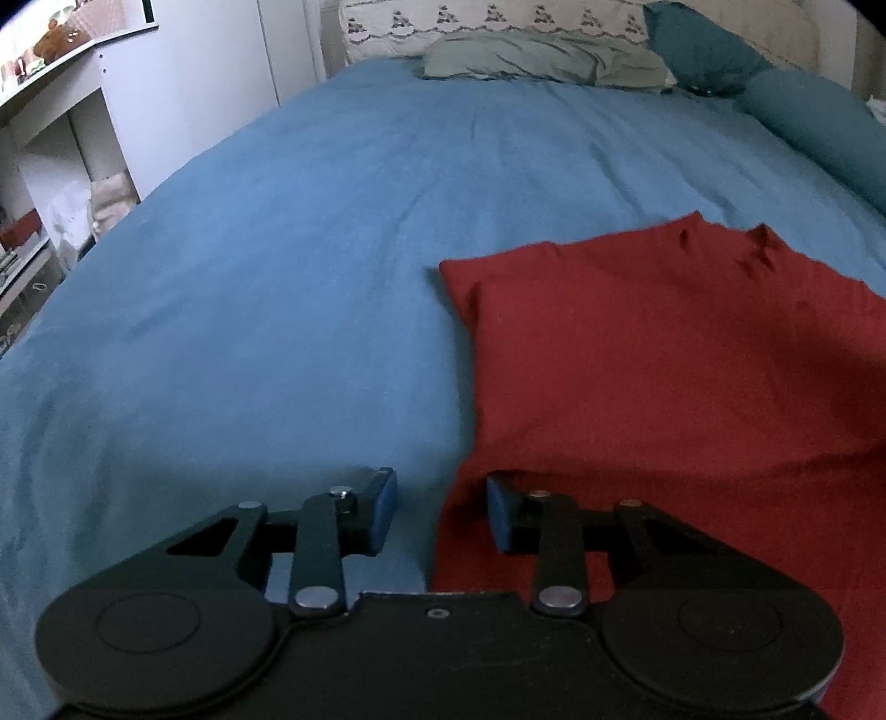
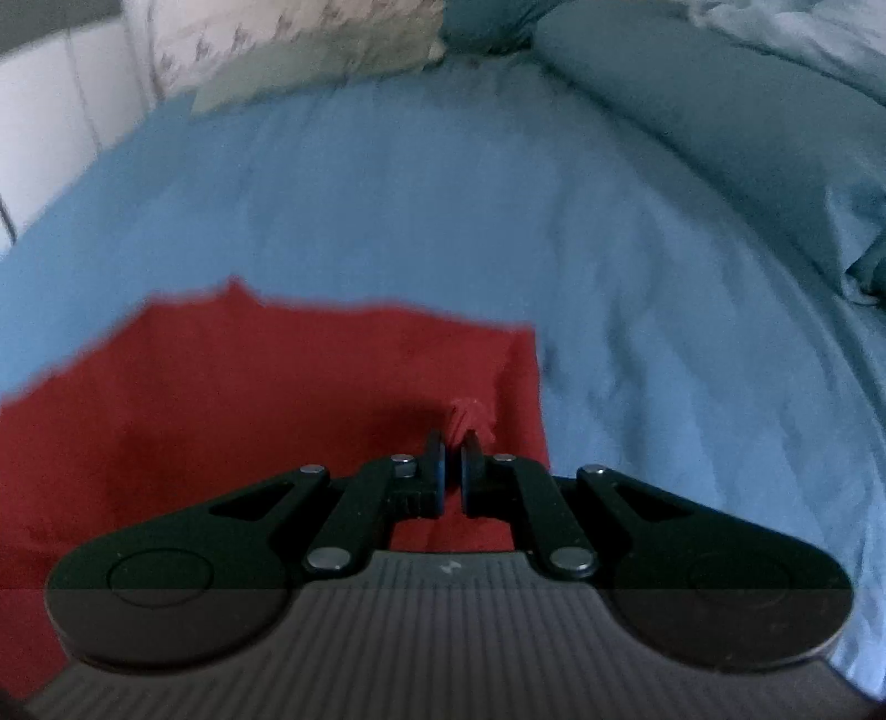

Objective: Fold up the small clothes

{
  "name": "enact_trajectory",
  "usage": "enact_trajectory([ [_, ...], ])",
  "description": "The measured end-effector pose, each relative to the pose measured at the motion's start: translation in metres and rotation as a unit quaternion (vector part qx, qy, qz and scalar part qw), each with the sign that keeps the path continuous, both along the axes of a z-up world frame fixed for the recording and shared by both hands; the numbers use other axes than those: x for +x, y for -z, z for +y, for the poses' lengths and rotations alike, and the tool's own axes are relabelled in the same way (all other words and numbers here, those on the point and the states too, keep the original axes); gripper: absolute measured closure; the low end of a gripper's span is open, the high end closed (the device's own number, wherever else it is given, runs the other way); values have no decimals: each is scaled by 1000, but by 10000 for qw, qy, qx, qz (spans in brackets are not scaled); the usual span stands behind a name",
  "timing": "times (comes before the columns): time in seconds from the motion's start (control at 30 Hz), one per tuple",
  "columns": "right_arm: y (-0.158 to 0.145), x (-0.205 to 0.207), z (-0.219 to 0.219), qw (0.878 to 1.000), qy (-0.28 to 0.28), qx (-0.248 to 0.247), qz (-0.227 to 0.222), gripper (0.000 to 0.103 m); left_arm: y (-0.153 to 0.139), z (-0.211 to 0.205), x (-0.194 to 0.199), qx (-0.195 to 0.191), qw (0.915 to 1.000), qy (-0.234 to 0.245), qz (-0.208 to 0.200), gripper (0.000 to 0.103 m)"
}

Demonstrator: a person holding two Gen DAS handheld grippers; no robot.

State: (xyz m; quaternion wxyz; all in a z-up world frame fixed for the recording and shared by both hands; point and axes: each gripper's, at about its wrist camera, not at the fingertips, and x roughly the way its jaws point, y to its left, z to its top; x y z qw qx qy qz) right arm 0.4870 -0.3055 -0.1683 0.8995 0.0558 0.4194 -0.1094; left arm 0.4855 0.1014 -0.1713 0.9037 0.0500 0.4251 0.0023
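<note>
Where tongs (image 2: 449, 465) pinch, bunched red knit (image 2: 468, 416).

Red garment (image 1: 664, 354), blue bedspread (image 1: 277, 249), teal pillows (image 1: 698, 44)

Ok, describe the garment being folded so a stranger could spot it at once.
Start from the bed, covered in a blue sheet. The red garment lies flat on its near part, with the right gripper pinching one edge. It is the only red thing there; the pillows are grey-green and teal.
</note>
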Motion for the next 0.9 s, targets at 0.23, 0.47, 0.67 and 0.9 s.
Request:
enact_trajectory([
  [0.23, 4, -19, 2, 9999, 139, -49, 61, 54, -18, -7, -12, 234, 9996, 125, -104, 59],
  [0.47, -22, -30, 28, 9980, -249, 76, -580, 5, -49, -39, -14, -231, 9956, 750, -513, 36],
  [0.67, 15, -4, 28, 9995, -100, 267, -130, 5, -13, -60, 11, -487, 9959, 763, -74, 36],
  [0.9, 26, -19, 0, 9975, 67, 700, -121, 3, 6, -43, 9, -685, 9962, 527, 133, 35],
])
